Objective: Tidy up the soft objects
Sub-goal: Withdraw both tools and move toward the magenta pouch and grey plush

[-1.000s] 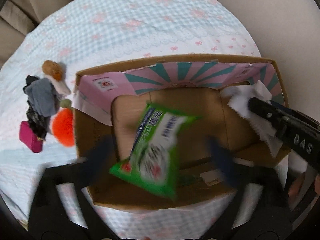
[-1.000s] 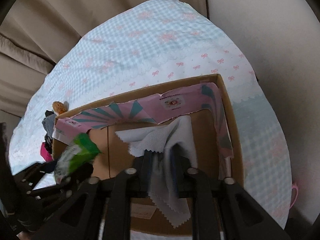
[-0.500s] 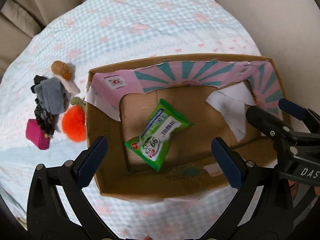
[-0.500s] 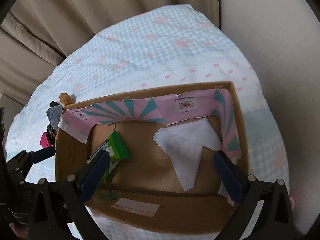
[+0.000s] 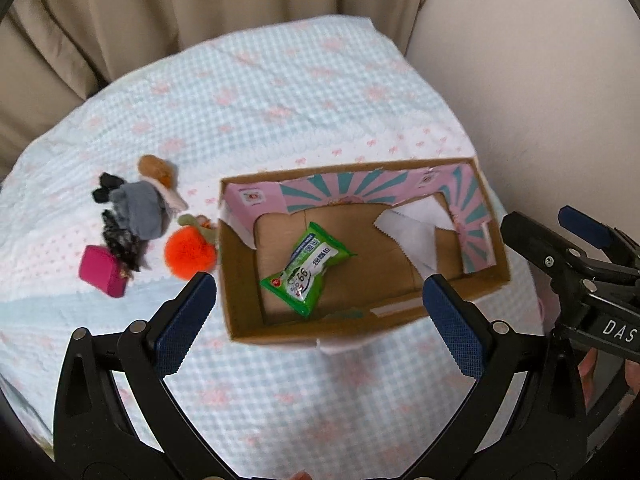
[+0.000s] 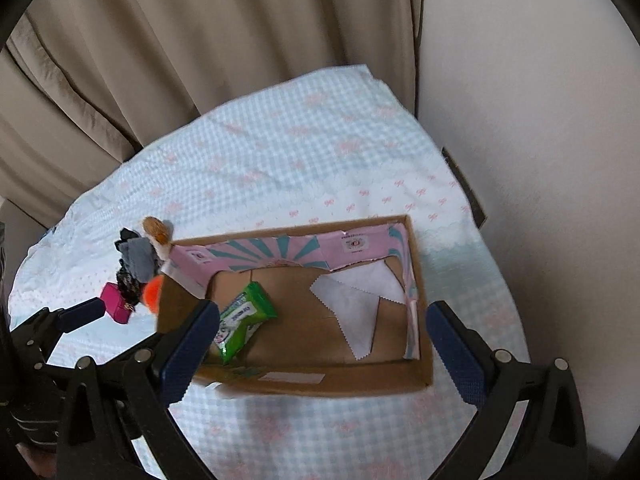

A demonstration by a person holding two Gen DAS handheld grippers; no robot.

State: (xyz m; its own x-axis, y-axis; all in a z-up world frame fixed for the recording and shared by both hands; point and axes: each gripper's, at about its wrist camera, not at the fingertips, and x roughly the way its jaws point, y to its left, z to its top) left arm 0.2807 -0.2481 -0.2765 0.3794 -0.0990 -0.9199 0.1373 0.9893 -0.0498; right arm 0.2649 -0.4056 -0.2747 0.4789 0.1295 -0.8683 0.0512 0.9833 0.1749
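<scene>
Claws first: your left gripper (image 5: 320, 316) is spread wide and holds nothing, hanging above the near edge of the cardboard box (image 5: 486, 216); your right gripper (image 6: 322, 344) gapes just as wide, also bare. Inside the box the green wipes pack (image 5: 306, 268) lies left, the white cloth (image 5: 416, 236) right. Outside, left of it, sit the orange pompom (image 5: 188, 254) and grey sock (image 5: 140, 210).

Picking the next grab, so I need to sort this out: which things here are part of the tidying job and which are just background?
Job:
cardboard box
green wipes pack and white cloth, both in the box
orange pompom, grey cloth, pink pouch, brown plush, outside the box

Background:
checked tablecloth
curtain
wall
</scene>
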